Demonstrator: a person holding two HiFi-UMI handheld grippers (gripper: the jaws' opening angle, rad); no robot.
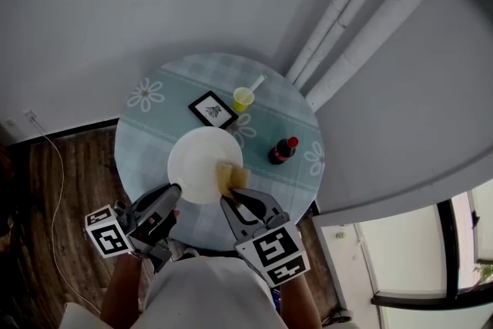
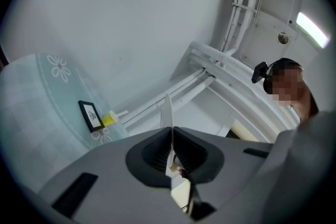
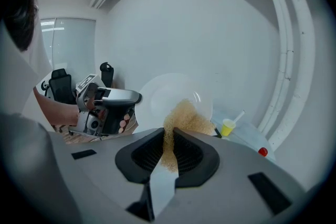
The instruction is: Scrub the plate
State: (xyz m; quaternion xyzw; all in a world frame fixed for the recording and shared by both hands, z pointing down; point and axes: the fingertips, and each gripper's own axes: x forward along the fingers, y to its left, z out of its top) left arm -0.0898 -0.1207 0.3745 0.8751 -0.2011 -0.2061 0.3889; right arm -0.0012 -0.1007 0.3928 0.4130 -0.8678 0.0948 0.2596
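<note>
Plate: white plate (image 1: 202, 162), above the table (image 1: 146, 135) at about 7 o'clock from its middle, with its face turned toward the right gripper.
Left gripper: left gripper (image 1: 173, 196) has its fingers drawn nearly together on the plate's rim at about 7 o'clock. In its own view the plate (image 2: 168, 113) shows edge-on between the pads.
Right gripper: right gripper (image 1: 239, 198) has its fingers set narrow, pinching a tan sponge (image 1: 231, 177).
Sponge: it lies against the plate's face at about 4 o'clock, near the rim.
Table: round, under a pale blue checked cloth with white flowers.
Cup: yellow cup (image 1: 243, 99) with a straw, at 1 o'clock on the table.
Frame: small black picture frame (image 1: 213, 109), at 12 o'clock, just beside the cup.
Bottle: dark bottle (image 1: 282, 151) with a red cap, at 3 o'clock, apart from the plate.
</note>
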